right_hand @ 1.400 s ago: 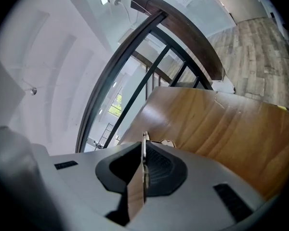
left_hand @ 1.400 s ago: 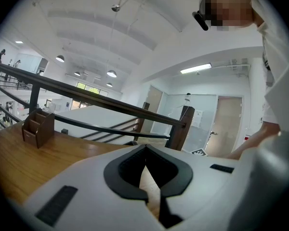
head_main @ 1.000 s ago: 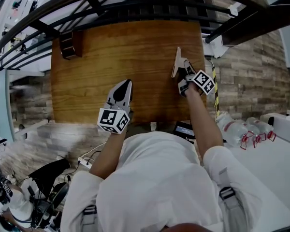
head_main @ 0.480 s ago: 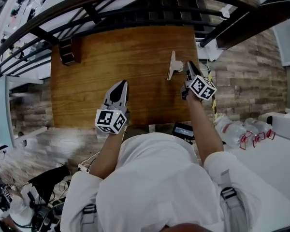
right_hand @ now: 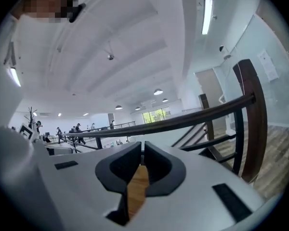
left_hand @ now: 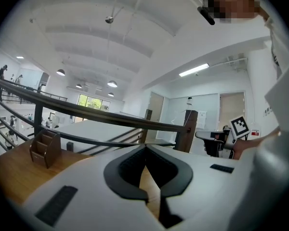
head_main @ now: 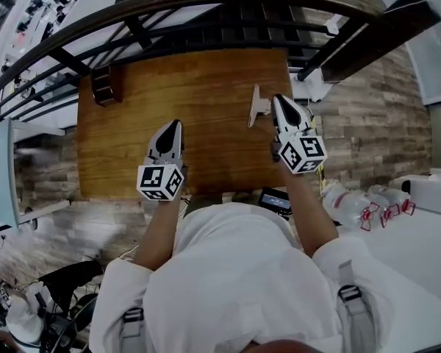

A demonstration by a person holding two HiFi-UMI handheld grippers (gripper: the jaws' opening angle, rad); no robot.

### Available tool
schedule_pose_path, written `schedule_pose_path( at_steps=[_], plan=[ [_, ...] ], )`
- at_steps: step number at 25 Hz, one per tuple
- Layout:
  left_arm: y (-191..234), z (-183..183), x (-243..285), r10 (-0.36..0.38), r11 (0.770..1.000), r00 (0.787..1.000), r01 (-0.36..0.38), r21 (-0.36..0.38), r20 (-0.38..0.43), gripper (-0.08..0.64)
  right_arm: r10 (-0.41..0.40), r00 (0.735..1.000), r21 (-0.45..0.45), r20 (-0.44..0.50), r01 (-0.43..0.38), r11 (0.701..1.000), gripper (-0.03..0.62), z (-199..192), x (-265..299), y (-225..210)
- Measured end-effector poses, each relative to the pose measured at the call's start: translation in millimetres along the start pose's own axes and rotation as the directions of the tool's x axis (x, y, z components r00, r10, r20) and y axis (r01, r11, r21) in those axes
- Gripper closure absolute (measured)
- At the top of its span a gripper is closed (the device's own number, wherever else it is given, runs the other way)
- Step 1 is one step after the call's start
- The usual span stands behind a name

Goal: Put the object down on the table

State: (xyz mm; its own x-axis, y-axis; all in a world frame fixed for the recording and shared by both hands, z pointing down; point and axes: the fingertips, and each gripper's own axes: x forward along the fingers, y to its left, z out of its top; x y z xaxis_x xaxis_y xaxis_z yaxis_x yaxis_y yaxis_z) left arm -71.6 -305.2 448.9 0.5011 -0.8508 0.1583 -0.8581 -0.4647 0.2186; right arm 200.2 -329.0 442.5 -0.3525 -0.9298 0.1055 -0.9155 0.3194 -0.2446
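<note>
floor (head_main: 367, 116): pale plank pattern, showing around the table at 3 and 9 o'clock.
railing (head_main: 206, 9): dark curved rails and bars along the table's far edge, at 12 o'clock.
table (head_main: 132, 131): warm brown wood, its grain running side to side, filling the middle of the head view.
person (head_main: 242, 285): white shirt at 6 o'clock, with both forearms reaching out over the near edge of the table.
white surface (head_main: 426, 256): at 4 o'clock, off the table, with clear bottles (head_main: 356, 197) lying at its edge.
right gripper (head_main: 280, 100): over the table's right side at about 2 o'clock from its centre, pointing away from the person. in the right gripper view (right_hand: 141, 160) its jaws are closed together with nothing between them, and only table wood shows through the slit.
left gripper (head_main: 173, 126): over the near middle of the table at about 6 o'clock, well apart from the right one. its own view (left_hand: 145, 150) shows the jaws meeting at the tips, empty.
organizer (head_main: 103, 85): small dark wooden rack at the table's far left corner, 10 o'clock, upright.
object (head_main: 255, 107): thin pale flat piece standing on edge on the table, just beside the right gripper at its 9 o'clock. it is not in either claw, and i cannot tell whether it touches the gripper's side.
</note>
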Motion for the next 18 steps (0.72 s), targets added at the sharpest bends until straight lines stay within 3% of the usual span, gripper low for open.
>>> schedule_pose_path(
  at_steps=[5, 8, 13, 18],
  plan=[
    [-14.6, 12.6, -4.1, -0.007, 1.000, 0.999, 0.007, 0.008, 0.036, 0.545, 0.052, 0.998, -0.111, 0.041, -0.047, 0.993, 0.560, 35.5, -27.6, 27.7],
    [-25.2, 19.2, -2.8, -0.013, 1.000, 0.999, 0.013, 0.012, 0.049, 0.545, 0.076, 0.996, -0.133, 0.049, -0.069, 0.989, 0.561, 48.6, -44.1, 35.0],
    [-48.4, 28.6, -5.1, -0.012, 1.000, 0.998, 0.010, 0.023, 0.067, 0.545, 0.087, 0.996, -0.188, 0.027, -0.080, 0.979, 0.566, 48.0, -73.2, 33.9],
    [-61.1, 27.5, -10.7, 0.003, 0.999, 0.998, -0.006, 0.047, 0.070, 0.545, 0.044, 0.999, -0.170, -0.014, -0.046, 0.984, 0.566, 29.2, -88.8, 11.9]
  ],
)
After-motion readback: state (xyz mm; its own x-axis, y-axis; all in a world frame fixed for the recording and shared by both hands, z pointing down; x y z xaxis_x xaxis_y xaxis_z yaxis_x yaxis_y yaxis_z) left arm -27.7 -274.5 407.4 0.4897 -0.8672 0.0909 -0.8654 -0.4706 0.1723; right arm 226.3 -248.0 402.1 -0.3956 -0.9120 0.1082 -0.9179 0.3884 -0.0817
